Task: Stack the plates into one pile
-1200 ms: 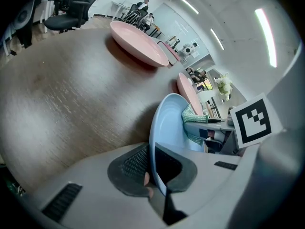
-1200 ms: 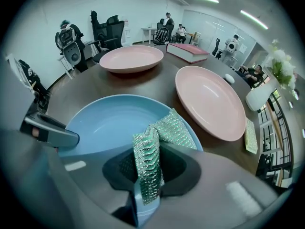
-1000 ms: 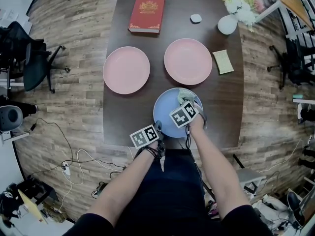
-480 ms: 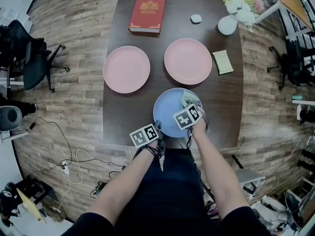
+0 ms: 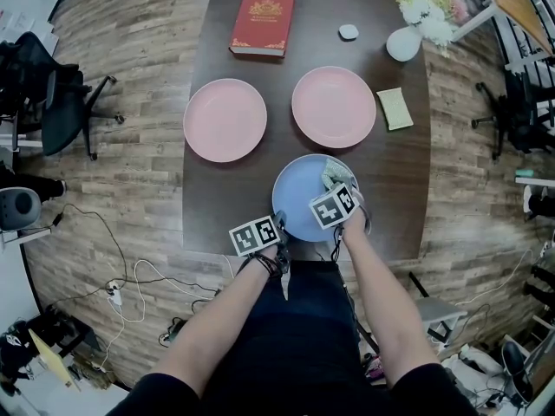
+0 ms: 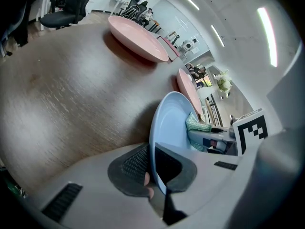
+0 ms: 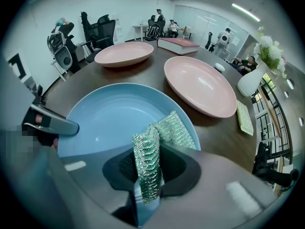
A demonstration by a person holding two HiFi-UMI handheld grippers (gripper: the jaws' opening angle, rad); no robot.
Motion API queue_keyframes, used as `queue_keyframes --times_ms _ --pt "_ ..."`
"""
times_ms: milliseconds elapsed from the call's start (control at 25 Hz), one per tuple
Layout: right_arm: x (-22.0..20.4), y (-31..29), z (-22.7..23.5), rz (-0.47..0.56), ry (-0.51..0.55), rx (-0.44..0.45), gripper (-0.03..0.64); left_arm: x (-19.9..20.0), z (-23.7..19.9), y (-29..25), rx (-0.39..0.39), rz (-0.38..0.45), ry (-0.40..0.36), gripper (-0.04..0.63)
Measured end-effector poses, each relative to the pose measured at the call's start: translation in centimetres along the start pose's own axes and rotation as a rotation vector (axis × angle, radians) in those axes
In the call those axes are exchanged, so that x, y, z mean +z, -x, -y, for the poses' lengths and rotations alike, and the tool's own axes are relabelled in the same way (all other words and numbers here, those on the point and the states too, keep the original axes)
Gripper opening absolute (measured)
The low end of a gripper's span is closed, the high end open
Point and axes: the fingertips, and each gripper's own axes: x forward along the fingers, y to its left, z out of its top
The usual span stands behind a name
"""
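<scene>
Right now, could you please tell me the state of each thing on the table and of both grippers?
Blue plate: unstacked, rim clamped in left gripper.
Left gripper: shut on blue plate.
Right gripper: shut on scourer.
Scourer: folded, over blue plate.
Book: closed.
Vase: upright.
Pink plate near book: flat, unstacked.
Pink plate near vase: flat, unstacked.

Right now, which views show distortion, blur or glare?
Head view: sharp, evenly lit, fisheye curves the table edges. Left gripper view: heavy distortion stretches the blue plate; ceiling lamps glare. Right gripper view: green sponge sharp, soft sheen on the nearer pink plate.
</scene>
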Motion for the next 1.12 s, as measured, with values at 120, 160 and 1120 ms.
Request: queue_keyframes --times_ms 120,160,1120 --pt "0.1 -0.1 0.0 0.008 0.002 0.006 0.083 -0.1 0.0 -0.1 -0.007 -0.009 -0.004 0.009" --pt "0.2 -0.1 0.0 0.011 0.004 0.009 0.083 -0.1 0.0 0.0 -0.009 -0.011 -0.005 0.009" --pt "3.9 -0.8 -2.7 0.043 0.169 0.076 0.083 0.1 -0.1 0.1 -0.025 -0.023 -0.011 0.012"
